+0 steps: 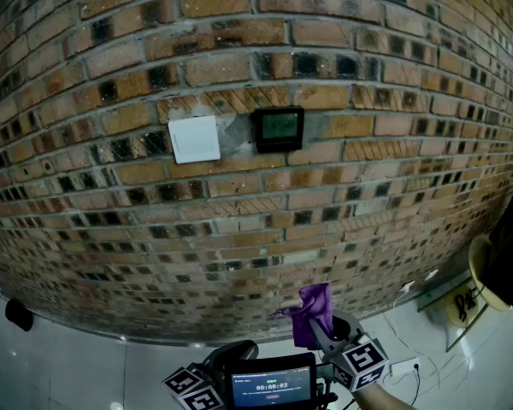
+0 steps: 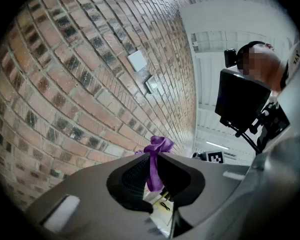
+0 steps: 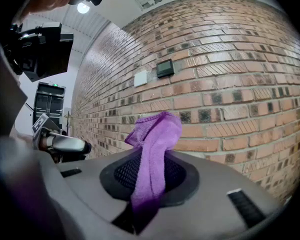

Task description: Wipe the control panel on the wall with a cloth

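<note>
The black control panel (image 1: 279,129) with a greenish screen is set in the brick wall, about centre and well above both grippers. It is also small in the left gripper view (image 2: 151,84) and the right gripper view (image 3: 165,68). My right gripper (image 1: 323,327) (image 3: 152,151) is shut on a purple cloth (image 1: 312,313) (image 3: 155,134) that bunches above its jaws, well short of the panel. My left gripper (image 1: 239,348) (image 2: 151,155) sits low at the left with nothing in it. A strip of the cloth (image 2: 157,146) shows along the line between its jaws.
A white switch plate (image 1: 195,139) sits just left of the panel. A small screen (image 1: 272,385) stands between the grippers. On the tiled floor at the right lie a socket strip and cables (image 1: 406,367) near a beige round object (image 1: 481,280). A dark object (image 1: 19,314) lies at the left.
</note>
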Demonstrator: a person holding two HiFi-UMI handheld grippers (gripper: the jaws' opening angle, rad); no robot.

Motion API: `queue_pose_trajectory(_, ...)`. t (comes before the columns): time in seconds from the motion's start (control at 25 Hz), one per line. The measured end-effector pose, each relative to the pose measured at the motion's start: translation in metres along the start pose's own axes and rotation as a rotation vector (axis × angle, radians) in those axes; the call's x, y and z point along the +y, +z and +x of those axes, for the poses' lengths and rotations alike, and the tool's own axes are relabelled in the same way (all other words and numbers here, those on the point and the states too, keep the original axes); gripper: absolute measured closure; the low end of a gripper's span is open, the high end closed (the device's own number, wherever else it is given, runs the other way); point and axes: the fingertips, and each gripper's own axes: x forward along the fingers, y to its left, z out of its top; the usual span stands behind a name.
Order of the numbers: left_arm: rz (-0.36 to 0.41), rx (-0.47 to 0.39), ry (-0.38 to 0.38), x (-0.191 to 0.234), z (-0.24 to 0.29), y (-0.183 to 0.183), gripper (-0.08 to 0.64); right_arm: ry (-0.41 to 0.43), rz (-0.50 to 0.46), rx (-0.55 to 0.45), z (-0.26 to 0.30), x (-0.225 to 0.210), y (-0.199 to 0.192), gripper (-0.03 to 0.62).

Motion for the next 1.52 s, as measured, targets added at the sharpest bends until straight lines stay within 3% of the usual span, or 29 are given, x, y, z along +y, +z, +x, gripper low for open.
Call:
queue_pose_trajectory(0.6,0.042,-0.051,-0.001,0.002,0.001,0.023,0.526,0.035,-0.141,-0.125,0.036,-0.005,0.076,0.512)
queue_pose_trajectory(1.52,0.087,-0.111,0.024,0.001,-0.016,0.046,0.526,0.099,-0.383,-0.331,0.103,0.023,0.215,0.512)
